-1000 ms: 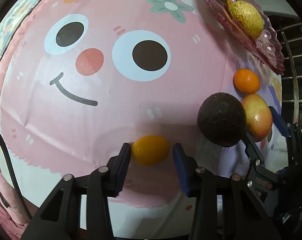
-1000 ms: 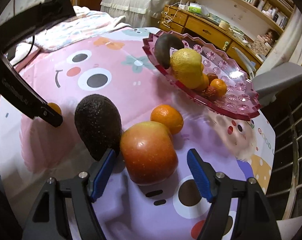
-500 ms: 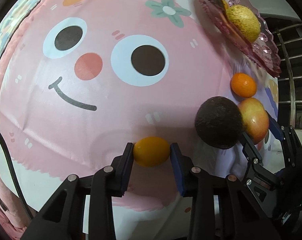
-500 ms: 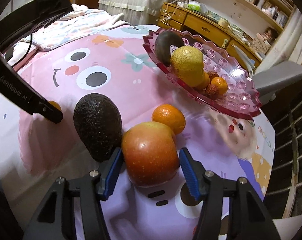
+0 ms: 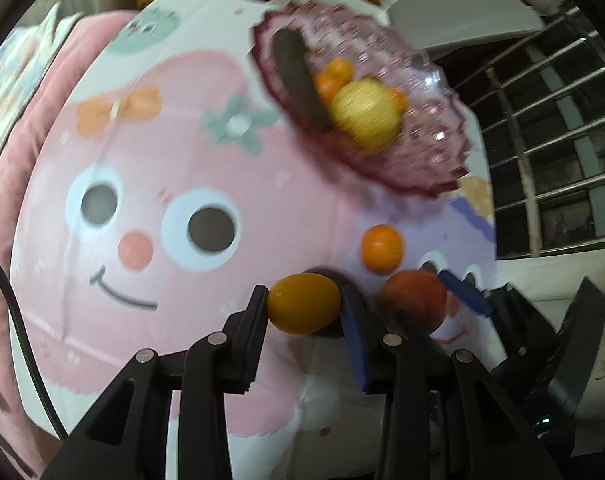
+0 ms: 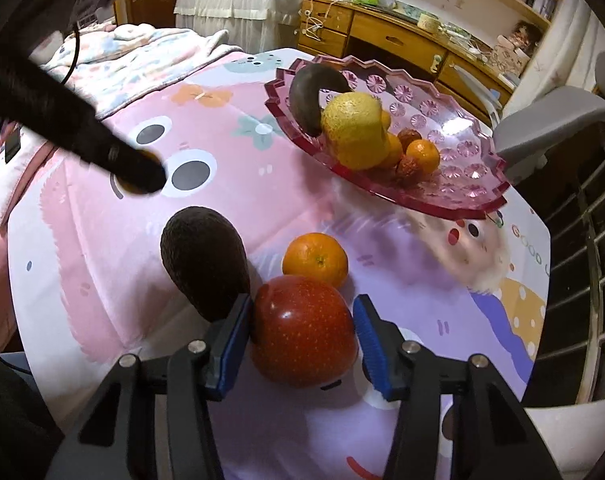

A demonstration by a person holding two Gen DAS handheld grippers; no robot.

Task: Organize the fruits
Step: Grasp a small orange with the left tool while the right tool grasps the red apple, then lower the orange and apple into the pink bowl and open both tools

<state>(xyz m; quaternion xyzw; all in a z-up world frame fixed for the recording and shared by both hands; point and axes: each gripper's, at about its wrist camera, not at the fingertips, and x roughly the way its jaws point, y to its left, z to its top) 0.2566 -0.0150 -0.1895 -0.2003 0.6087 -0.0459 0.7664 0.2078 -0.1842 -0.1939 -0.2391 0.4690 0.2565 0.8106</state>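
The surface, under a pink cartoon-face cloth, carries everything, and the pink glass dish at its far side is the landmark. In the dish lie a dark curved fruit, a big yellow citrus and several small orange and brown fruits.

On the near side of the dish, loose on the cloth, sit three fruits close together. The avocado lies farthest left of the dish, its long axis running toward the camera with the narrow end nearest. The apple sits nearest the viewer, just beside the avocado, stem side tipped up. The tangerine is between apple and dish, closest to it.

The right claw straddles the apple; its jaws have just been closing and the left pad looks to be touching, while a thin gap shows at the right pad, so the grip seems not yet complete.

The left claw is clamped on a small yellow-orange oval fruit, long axis crosswise between the pads. It appears clear of the cloth, with the dish up and right of it. That small fruit looks likelier to reach the dish first.
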